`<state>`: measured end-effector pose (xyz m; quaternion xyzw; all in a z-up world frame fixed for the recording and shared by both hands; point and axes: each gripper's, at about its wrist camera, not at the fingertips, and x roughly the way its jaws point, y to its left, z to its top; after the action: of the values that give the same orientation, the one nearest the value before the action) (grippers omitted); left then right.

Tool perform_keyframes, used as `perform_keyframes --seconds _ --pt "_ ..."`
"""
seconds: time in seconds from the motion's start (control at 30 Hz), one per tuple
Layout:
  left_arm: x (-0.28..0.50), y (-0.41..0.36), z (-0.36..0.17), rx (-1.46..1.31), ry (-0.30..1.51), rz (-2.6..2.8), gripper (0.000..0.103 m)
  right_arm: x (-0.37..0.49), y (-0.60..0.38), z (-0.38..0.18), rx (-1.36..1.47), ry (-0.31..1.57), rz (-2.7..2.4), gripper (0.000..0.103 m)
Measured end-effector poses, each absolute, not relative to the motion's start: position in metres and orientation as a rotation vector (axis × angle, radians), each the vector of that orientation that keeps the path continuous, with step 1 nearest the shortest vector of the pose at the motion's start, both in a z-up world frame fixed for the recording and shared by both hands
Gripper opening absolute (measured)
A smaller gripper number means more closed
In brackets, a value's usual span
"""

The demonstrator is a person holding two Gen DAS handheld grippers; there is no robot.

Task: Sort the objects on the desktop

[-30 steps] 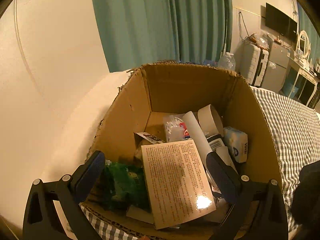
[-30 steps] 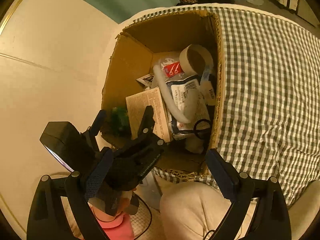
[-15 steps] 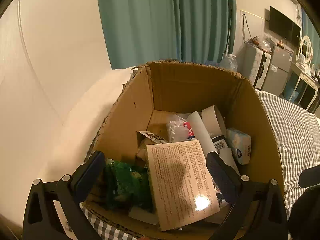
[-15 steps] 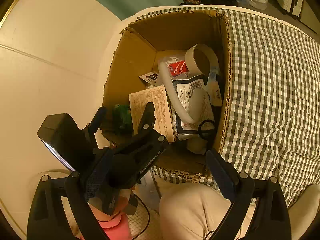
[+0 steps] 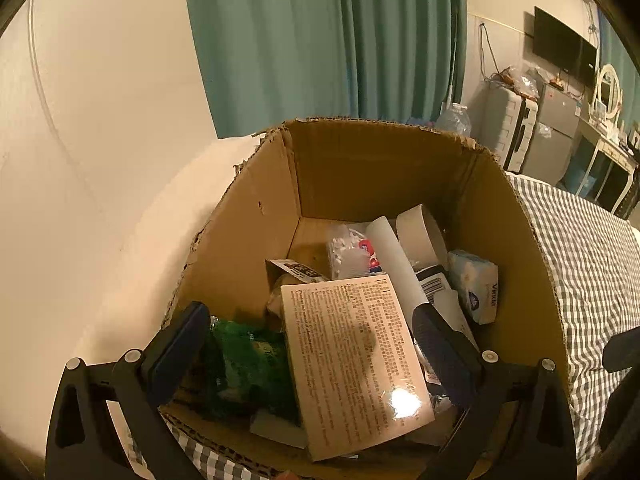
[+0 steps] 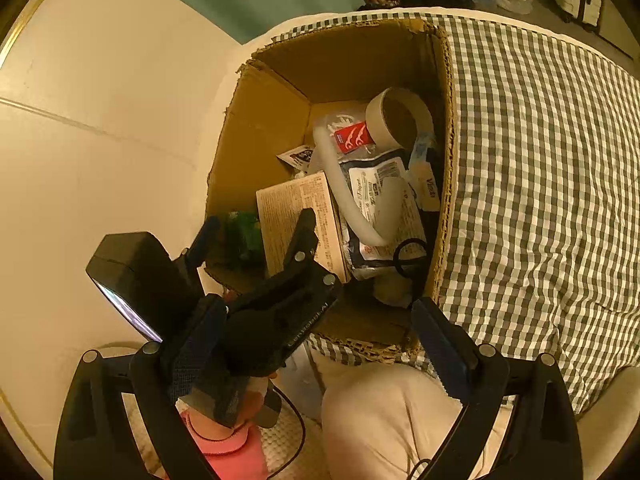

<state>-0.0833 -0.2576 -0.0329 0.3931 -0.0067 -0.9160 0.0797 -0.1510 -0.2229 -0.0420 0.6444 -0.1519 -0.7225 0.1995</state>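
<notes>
Hovering over the near edge of the cardboard box (image 5: 256, 216), the left gripper (image 5: 308, 344) has its jaws spread wide and holds nothing. Between its two fingers, and a little lower, lie the things to sort. At the near left corner of the box is a green packet (image 5: 244, 364). Beside it, toward the middle, a printed leaflet (image 5: 352, 360) lies flat on top of the heap, with its long axis running from the near edge toward the far wall, so almost in line with the gripper. Further right are a white tube (image 5: 394, 256), a roll of tape (image 5: 420, 228) and a small tissue pack (image 5: 476, 288) against the right wall.

The left gripper is the nearer one; I judge that a short drop forward would bring it onto the leaflet or the packet. The right gripper (image 6: 316, 344) is higher and behind the near edge, also wide open and empty, looking down on the box, which stands on a checked cloth (image 6: 540, 160).
</notes>
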Motion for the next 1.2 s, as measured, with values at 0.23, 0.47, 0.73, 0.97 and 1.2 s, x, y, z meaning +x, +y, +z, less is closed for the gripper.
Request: perform_keyframes --seconds 0.23,0.47,0.73,0.97,1.2 --pt "-0.074 -0.252 -0.023 1.192 -0.046 -2.728 0.103 -0.15 -0.209 -0.04 1.804 -0.284 -2.152 0.094" --pt "-0.072 -0.253 -0.018 1.227 -0.081 -2.643 0.103 -0.157 -0.198 -0.046 1.79 -0.216 -2.183 0.094" --pt "-0.078 -0.242 -0.009 1.232 -0.069 -2.63 0.103 -0.163 -0.188 -0.051 1.792 -0.241 -2.155 0.094" --pt "-0.083 -0.243 -0.012 1.275 -0.06 -2.606 0.103 -0.158 -0.171 -0.042 1.76 -0.202 -2.285 0.094" --pt "-0.082 -0.245 -0.009 1.34 0.067 -2.657 0.103 -0.155 -0.169 -0.049 1.765 -0.121 -2.368 0.094"
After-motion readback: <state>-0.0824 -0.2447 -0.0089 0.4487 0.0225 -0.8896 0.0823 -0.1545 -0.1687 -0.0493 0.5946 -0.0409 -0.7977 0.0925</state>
